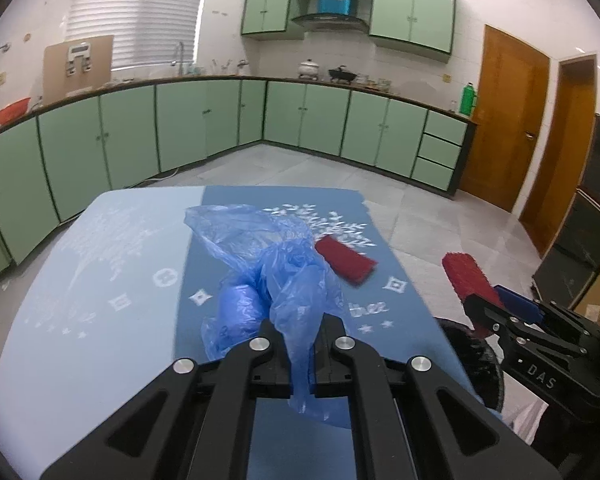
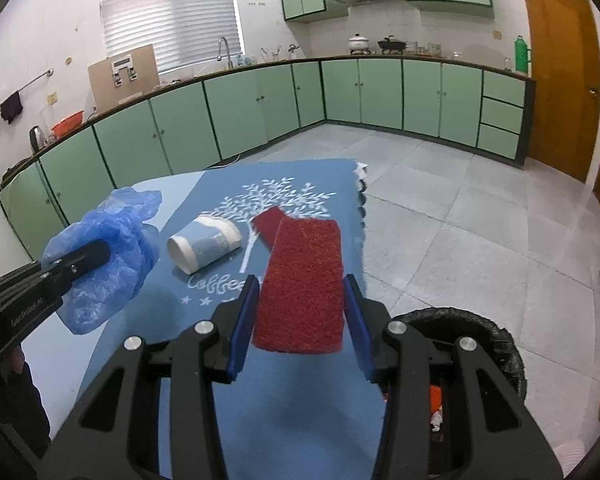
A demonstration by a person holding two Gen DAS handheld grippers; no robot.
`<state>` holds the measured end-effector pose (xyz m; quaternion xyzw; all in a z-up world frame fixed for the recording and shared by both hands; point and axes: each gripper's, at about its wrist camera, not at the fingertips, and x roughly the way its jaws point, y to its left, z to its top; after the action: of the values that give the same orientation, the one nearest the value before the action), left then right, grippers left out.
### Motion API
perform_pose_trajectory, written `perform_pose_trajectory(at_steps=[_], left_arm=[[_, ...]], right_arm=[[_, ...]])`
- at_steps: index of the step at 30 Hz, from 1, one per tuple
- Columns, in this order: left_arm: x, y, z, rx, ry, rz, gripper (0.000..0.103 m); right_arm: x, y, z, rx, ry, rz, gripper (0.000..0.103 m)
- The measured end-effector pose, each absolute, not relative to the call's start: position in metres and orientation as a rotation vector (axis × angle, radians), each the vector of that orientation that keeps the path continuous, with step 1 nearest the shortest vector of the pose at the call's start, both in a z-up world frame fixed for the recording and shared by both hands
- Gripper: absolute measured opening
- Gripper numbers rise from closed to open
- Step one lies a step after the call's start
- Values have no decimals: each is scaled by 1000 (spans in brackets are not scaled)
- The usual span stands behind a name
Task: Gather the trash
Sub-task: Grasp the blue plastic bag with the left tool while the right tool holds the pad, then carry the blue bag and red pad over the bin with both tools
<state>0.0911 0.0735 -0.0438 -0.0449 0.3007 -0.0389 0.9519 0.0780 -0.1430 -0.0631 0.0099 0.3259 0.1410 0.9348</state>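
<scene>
My left gripper (image 1: 300, 334) is shut on a crumpled blue plastic bag (image 1: 268, 256), which hangs just above the blue mat (image 1: 384, 304). In the right wrist view the same bag (image 2: 112, 272) bulges around the left gripper (image 2: 98, 254). My right gripper (image 2: 300, 282) is shut on a red scouring pad (image 2: 304, 264), held flat between its blue pads (image 2: 242, 320) above the mat's right edge. A second red pad (image 2: 267, 220) lies on the mat beyond it. A paper cup (image 2: 204, 244) lies on its side between the two grippers.
A bin with a black liner (image 2: 496, 340) stands on the tiled floor just right of the table, with some scraps inside. Green kitchen cabinets (image 2: 360, 92) line the far walls. Brown doors (image 2: 560, 72) are at the right.
</scene>
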Motion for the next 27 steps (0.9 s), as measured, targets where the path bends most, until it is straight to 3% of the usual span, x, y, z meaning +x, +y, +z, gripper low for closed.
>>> perform_pose_trajectory(at_steps=[13, 27], left_arm=[[108, -10, -45, -29, 625, -272, 4], [125, -96, -58, 18, 646, -455, 4]], right_arm=[[70, -218, -48, 60, 625, 149, 41], [60, -299, -67, 93, 642, -10, 41]])
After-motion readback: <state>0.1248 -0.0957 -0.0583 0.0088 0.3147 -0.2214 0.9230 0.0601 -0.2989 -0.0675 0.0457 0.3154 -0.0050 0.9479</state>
